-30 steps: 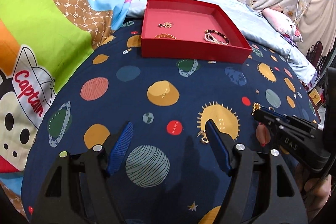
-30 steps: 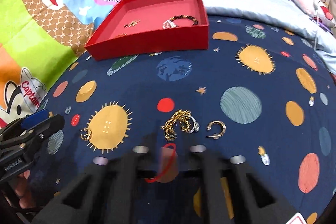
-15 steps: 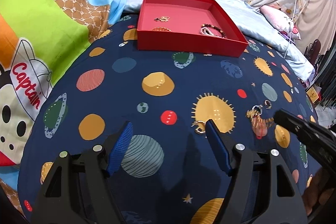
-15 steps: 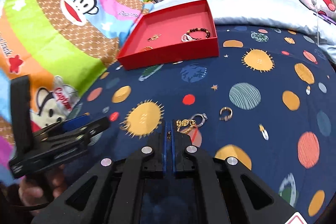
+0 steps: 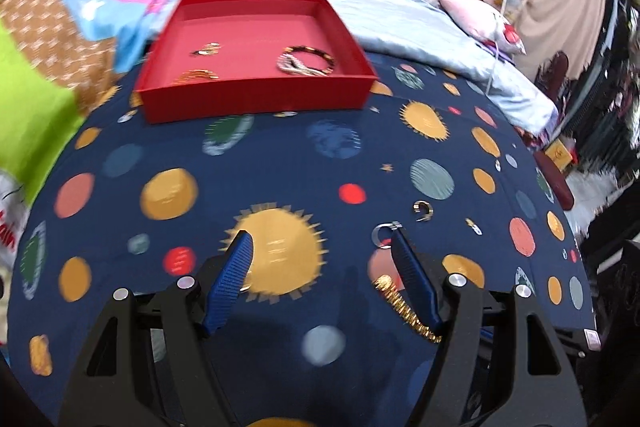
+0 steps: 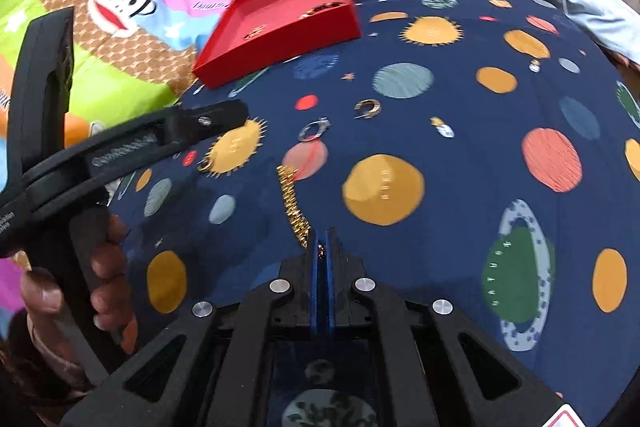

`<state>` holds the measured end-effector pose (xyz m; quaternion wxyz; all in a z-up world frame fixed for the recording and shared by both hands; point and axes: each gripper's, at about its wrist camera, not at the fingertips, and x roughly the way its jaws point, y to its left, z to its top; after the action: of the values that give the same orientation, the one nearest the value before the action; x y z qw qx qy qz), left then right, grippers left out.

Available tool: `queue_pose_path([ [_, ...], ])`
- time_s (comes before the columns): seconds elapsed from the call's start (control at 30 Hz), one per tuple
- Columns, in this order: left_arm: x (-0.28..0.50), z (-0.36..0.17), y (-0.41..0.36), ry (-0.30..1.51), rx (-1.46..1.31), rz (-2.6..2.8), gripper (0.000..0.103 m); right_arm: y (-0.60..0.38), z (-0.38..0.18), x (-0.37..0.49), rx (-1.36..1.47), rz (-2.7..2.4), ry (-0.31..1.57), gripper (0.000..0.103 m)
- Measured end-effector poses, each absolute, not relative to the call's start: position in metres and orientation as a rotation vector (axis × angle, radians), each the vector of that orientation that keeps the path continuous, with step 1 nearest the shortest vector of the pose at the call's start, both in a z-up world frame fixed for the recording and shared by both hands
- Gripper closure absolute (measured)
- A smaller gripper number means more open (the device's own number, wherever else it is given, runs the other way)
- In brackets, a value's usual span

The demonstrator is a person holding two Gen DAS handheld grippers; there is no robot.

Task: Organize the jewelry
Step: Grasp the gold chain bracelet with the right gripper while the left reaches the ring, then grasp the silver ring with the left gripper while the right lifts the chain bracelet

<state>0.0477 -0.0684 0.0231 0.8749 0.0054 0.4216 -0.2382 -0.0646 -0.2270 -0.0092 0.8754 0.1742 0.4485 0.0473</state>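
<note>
Gold chain (image 6: 294,207) pinched at its near end by the right gripper (image 6: 320,253), fingers (image 6: 313,267) fully closed on it. Chain is stretched out straight, long axis running near-to-far and leaning slightly left, free far end near the pink planet print on the navy bedspread (image 6: 460,155). Cannot tell if the free end touches the fabric. In the left wrist view the same chain (image 5: 404,307) runs diagonally just beside the right-hand finger (image 5: 412,279) of the left gripper (image 5: 320,251).

Left gripper wide open, nothing between its fingers, hovering over the big orange sun print. A person's hand (image 6: 96,279) grips its handle at the near left of the right wrist view.

Loose on the bedspread beyond the chain: silver ring (image 6: 314,129), gold hoop earring (image 6: 367,108) to its far right, another small gold hoop (image 6: 205,165) at the left edge of the sun print.

Red tray (image 5: 256,99) sits far left on the bedspread, open side up. Inside: dark bead bracelet (image 5: 316,53) touching a pale bead bracelet (image 5: 294,65) at right, small gold piece (image 5: 206,49) at centre left, gold bracelet (image 5: 196,75) against the near wall. Motion blur on both views.
</note>
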Motion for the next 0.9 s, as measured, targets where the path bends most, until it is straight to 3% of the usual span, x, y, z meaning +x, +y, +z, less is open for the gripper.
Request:
queue_pose_path([
  [0.33, 0.056, -0.002, -0.112, 0.94, 0.054, -0.523, 0.044, -0.244, -0.007, -0.059, 0.406, 0.017, 0.965, 0.1],
  [0.4, 0.055, -0.003, -0.116, 0.929, 0.081, -0.515, 0.05, -0.246, -0.007, -0.058, 0.406, 0.005, 0.968, 0.1],
  [0.57, 0.054, -0.003, -0.123, 0.902, 0.138, -0.495, 0.078, -0.248, -0.009, -0.055, 0.414, 0.0, 0.974, 0.1],
  [0.63, 0.053, -0.003, -0.123, 0.896, 0.151, -0.49, 0.084, -0.247, -0.009, -0.054, 0.416, 0.001, 0.974, 0.1],
  [0.9, 0.05, 0.004, -0.111, 0.886, 0.149, -0.461, 0.084, -0.239, -0.001, -0.047, 0.398, 0.017, 0.956, 0.1],
])
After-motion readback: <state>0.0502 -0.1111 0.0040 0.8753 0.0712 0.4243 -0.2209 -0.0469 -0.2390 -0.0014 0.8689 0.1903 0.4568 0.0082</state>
